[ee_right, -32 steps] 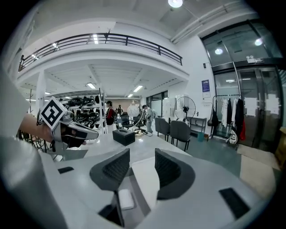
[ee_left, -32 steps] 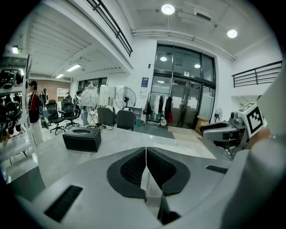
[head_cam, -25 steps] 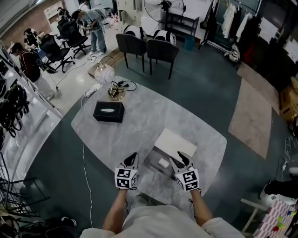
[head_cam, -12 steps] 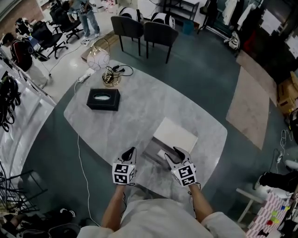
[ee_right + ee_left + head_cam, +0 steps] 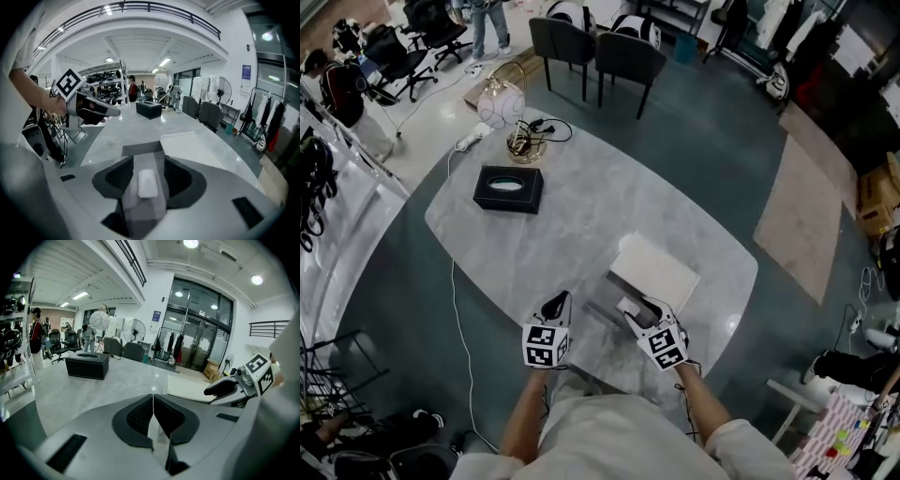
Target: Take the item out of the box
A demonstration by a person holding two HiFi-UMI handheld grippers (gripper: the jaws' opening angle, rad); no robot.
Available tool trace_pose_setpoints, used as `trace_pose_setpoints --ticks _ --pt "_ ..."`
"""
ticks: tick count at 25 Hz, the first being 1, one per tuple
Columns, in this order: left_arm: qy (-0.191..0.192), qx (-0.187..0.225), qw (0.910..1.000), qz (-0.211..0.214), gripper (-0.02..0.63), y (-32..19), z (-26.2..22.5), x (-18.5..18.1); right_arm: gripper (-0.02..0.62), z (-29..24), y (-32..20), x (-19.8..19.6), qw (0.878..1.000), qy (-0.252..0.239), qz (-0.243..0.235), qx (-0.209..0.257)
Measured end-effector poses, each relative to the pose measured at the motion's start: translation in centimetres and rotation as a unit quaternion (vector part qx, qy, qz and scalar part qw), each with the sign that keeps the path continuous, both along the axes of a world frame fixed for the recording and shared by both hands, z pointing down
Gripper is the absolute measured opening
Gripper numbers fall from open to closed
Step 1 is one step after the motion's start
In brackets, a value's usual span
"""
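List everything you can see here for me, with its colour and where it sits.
table: 1, grey marble, middle of the room
box: 1, grey, open, near edge of the table
item: 1, white, lying inside the box
lid: 1, white, flat on the table beside the box
tissue box: 1, black, far left of the table
lamp: 1, white globe, far end of the table
chairs: 2, dark, beyond the table
rug: 1, beige, floor at right
left gripper: grey, shut, empty
right gripper: grey, open, above the item
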State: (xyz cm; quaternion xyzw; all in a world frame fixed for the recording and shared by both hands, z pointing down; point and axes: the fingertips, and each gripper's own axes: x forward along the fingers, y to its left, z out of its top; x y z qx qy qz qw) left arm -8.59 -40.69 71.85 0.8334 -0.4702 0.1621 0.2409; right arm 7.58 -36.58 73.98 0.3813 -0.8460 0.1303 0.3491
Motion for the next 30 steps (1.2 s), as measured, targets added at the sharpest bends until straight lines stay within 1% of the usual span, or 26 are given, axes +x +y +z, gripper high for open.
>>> trace_pose_setpoints --ticks 7,18,24,30 --pt "0.000 -0.001 0.9999 -0.012 0.017 0.1 0.1 -0.9 0.216 4.3 0.4 -0.6 0.998 0.030 -0.034 -0.044" --pt "-0.003 -0.004 0.9997 -0.025 0.017 1.0 0.2 -2.0 0.219 8.2 0.6 -0.6 0.991 0.086 -0.057 -0.090" --pt "-0.003 -0.006 0.9994 -0.033 0.017 1.2 0.2 -2.6 0.221 9.8 0.4 -0.3 0.987 0.114 -0.054 -0.102" --pt "-0.001 -0.008 0.9993 -0.036 0.017 1.7 0.4 -2.8 0.213 11.3 0.4 0.2 0.983 0.130 -0.047 -0.118"
